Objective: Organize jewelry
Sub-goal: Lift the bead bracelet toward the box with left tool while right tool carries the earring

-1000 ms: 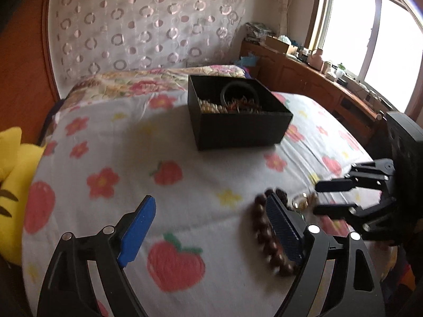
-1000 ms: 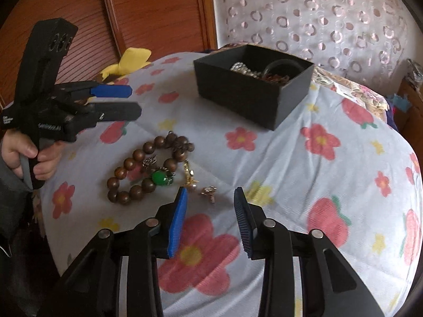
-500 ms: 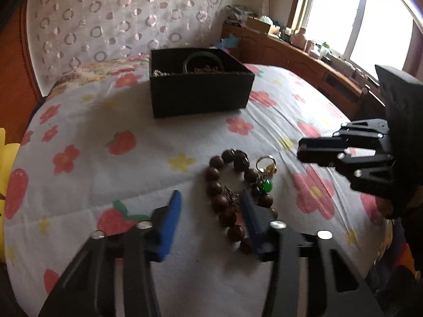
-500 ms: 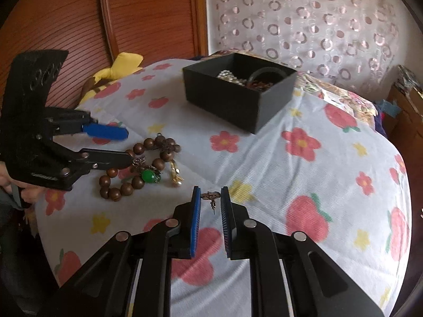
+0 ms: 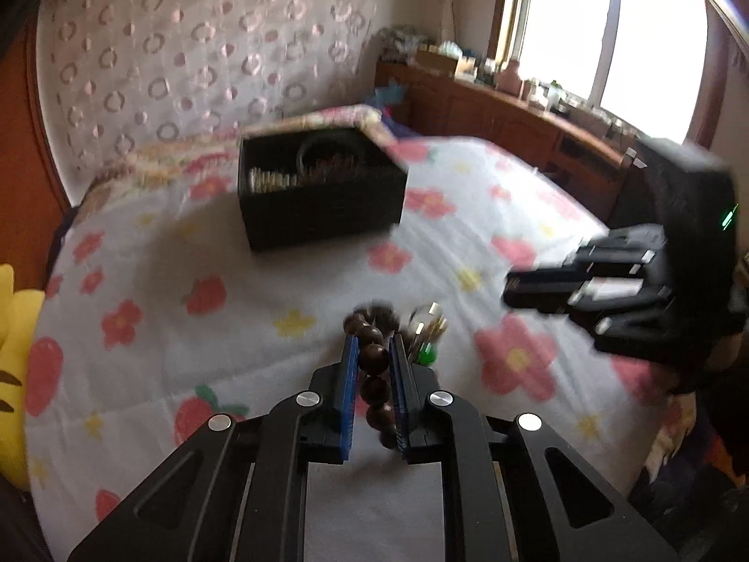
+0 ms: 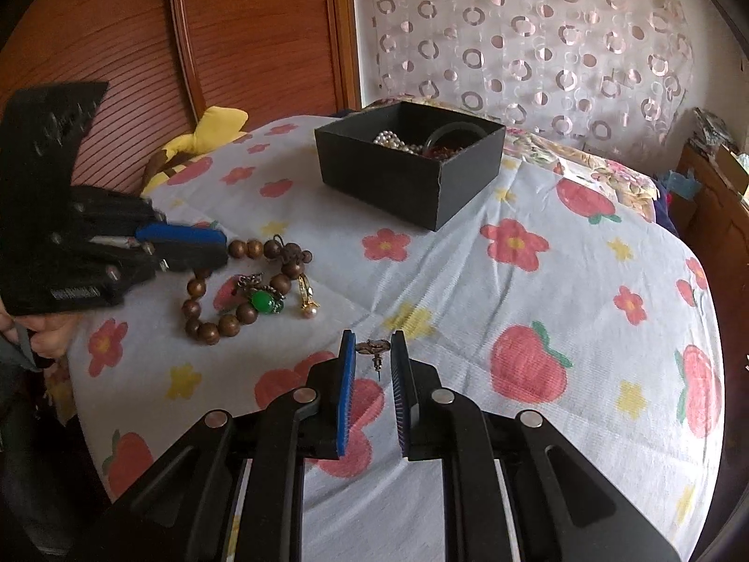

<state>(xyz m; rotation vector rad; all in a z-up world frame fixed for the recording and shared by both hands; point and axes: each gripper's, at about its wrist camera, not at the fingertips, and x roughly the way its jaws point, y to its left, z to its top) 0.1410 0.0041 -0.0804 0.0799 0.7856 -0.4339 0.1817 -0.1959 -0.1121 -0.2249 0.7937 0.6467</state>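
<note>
A brown wooden bead bracelet [image 6: 234, 281] lies on the flowered bedspread, with a green-stone piece [image 6: 263, 300] and a gold pearl piece [image 6: 306, 297] beside it. My left gripper [image 5: 373, 351] is shut on the bead bracelet [image 5: 373, 357]; in the right wrist view it [image 6: 220, 246] grips the bracelet's left side. My right gripper [image 6: 373, 349] is shut on a small bronze earring [image 6: 373, 347], whose post hangs down between the pads. A black jewelry box [image 6: 407, 173] with pearls and a dark bangle inside stands farther back, and it also shows in the left wrist view [image 5: 323, 199].
A yellow plush toy [image 6: 206, 133] lies at the bed's far left edge by the wooden headboard [image 6: 234, 37]. A wooden cabinet [image 5: 505, 117] with clutter runs under the window on the right. A folded floral quilt [image 6: 585, 159] lies behind the box.
My left gripper moved forward and closed on the bead bracelet. My right gripper closed on the earring and lifted it slightly off the bedspread.
</note>
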